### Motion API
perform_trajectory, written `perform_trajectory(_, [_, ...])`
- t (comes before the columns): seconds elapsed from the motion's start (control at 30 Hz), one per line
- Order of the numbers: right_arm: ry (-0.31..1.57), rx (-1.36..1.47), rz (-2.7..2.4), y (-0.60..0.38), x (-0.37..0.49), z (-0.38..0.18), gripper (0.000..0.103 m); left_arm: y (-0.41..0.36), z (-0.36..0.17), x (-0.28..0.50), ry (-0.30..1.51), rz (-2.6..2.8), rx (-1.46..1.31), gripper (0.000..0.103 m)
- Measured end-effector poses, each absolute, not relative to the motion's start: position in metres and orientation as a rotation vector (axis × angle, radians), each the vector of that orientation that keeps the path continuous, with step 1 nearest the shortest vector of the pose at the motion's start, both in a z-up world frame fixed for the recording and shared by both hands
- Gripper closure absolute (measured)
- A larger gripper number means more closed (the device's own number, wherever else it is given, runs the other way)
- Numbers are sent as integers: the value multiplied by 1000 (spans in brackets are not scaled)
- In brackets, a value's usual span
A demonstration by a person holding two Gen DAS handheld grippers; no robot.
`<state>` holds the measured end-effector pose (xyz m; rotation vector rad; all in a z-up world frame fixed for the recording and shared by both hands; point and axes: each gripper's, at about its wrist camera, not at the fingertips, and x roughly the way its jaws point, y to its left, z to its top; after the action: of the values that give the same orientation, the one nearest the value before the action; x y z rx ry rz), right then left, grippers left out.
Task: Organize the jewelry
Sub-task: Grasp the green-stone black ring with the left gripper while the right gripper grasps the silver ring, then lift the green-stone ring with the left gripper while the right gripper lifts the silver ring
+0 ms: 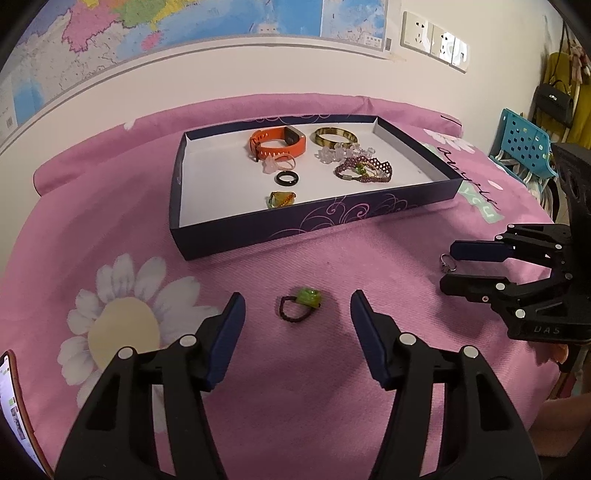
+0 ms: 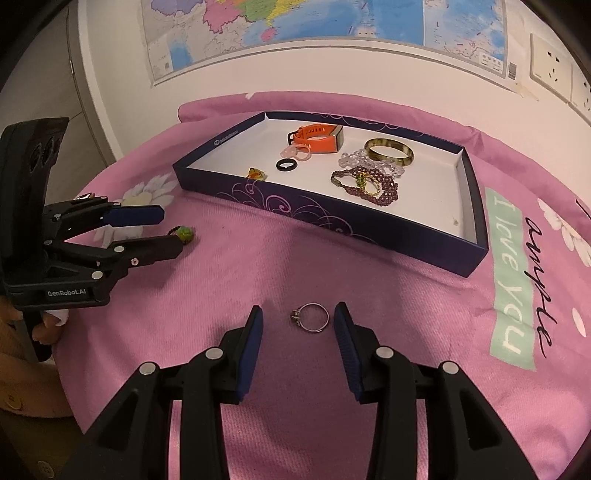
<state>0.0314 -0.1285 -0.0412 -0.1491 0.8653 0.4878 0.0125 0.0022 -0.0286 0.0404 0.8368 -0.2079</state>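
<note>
Down on the pink cloth (image 2: 295, 266), at the left, the left gripper (image 1: 297, 308) has its fingers wide apart, with a small ring with a green stone (image 1: 300, 305) lying between them; nothing is held. Its black body reads "GenRobot.AI" in white letters in the right wrist view. Behind it sits a dark blue box (image 2: 332, 218) with swirly drawings on its side. Inside are an orange watch band (image 2: 317, 138), a pink ring (image 2: 297, 151), a black ring (image 2: 286, 165), a small yellow ring (image 2: 256, 172), clear beads (image 2: 354, 158), a gold-brown bangle (image 2: 388, 152) and a dark red bead bracelet (image 2: 369, 184). Further right, the right gripper (image 2: 299, 321) has its fingers partly apart around a silver ring (image 2: 310, 318) on the cloth, not touching it. Farthest right, the cloth says "I love you" on a green strip (image 2: 511, 273), beside curly black writing too hard to read. A map (image 2: 332, 26) hangs on the wall.
</note>
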Motion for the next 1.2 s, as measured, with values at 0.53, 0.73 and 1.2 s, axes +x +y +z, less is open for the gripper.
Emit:
perform_trajectory(0.53, [867, -136, 461, -132, 34, -41, 82, -3, -35, 21, 877, -199, 50, 73])
perform_trajectory(0.73, [867, -131, 462, -133, 35, -41, 83, -5, -35, 20, 876, -186, 58, 79])
perform_trajectory(1.2, [858, -95, 463, -137, 34, -38, 83, -5, -30, 16, 865, -194, 30, 80])
